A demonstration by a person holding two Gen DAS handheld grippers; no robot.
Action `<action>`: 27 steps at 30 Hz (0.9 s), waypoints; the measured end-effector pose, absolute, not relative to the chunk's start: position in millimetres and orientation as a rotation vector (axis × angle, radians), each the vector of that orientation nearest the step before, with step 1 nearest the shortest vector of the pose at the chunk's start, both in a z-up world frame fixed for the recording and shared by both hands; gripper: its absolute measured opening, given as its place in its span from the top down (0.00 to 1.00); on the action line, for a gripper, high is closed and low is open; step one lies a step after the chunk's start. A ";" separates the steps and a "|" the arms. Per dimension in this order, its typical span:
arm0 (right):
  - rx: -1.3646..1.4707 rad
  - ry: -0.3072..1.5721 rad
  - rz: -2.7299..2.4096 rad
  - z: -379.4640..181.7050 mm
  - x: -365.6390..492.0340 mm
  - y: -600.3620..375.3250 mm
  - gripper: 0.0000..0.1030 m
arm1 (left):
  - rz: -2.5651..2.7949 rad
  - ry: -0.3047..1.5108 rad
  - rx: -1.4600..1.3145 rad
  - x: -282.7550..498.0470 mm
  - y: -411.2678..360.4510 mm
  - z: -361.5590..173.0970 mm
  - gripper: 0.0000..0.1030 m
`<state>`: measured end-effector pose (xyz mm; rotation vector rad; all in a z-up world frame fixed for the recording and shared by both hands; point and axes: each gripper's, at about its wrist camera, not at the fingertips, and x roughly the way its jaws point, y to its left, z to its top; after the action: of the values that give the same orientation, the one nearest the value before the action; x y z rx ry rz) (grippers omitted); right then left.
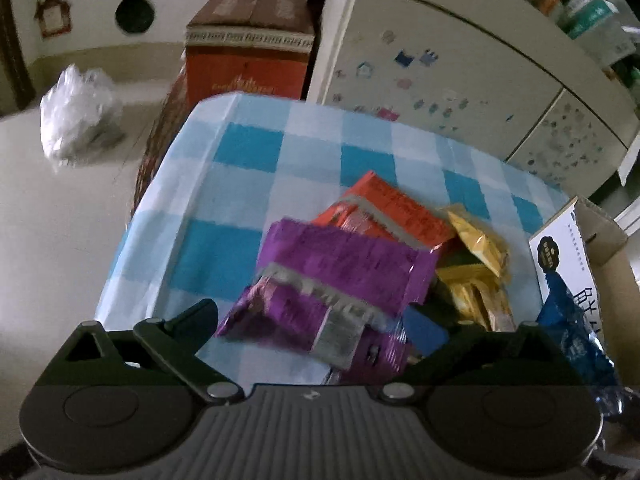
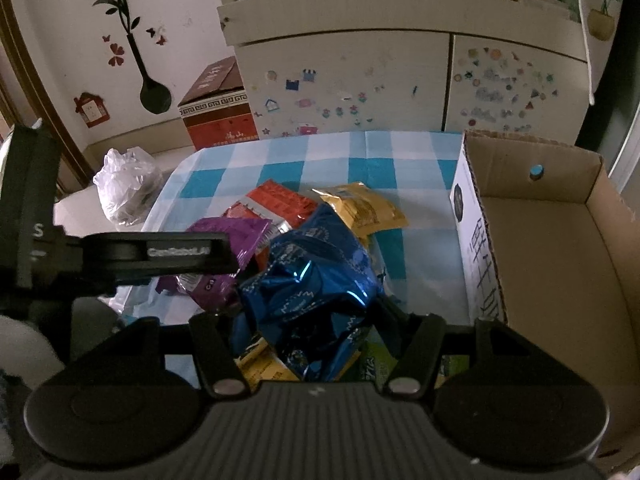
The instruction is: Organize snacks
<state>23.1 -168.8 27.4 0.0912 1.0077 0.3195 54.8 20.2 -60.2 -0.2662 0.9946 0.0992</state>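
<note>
Holding one packet in each tool, you look to be mid-transfer, with the snacks lifted off the pile and not yet boxed. Lowest in the right wrist frame, your right gripper (image 2: 310, 320) is closed most of the way on the crumpled blue packet (image 2: 316, 276), which bulges up between the fingers. At the bottom of the left wrist frame, your left gripper (image 1: 320, 320) pinches the purple packet (image 1: 332, 280), its jaws drawn in against the foil. Beyond them, in mid-frame, the orange packet (image 2: 276, 204) and yellow packet (image 2: 362, 206) lie overlapped on the checked cloth (image 2: 280, 156). At the right edge the cardboard box (image 2: 560, 260) stands open and bare. I judge the next move calls for carrying blue rightward over the box wall before loosening the grip.
</note>
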 end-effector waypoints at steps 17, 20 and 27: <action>0.098 0.988 0.322 33.0 25.0 -170.0 0.40 | 0.071 0.897 -0.252 42.9 15.6 -41.6 0.33; 0.099 0.983 0.327 35.2 25.3 -169.5 0.40 | 0.073 0.879 -0.239 37.9 13.6 -33.4 0.33; 0.086 0.971 0.338 37.8 23.7 -166.4 0.39 | 0.044 0.841 -0.228 31.7 2.9 -23.0 0.33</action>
<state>23.7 -166.4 37.8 0.0861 0.9710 0.3380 31.7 2.9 -23.0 -0.2278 0.8408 0.0442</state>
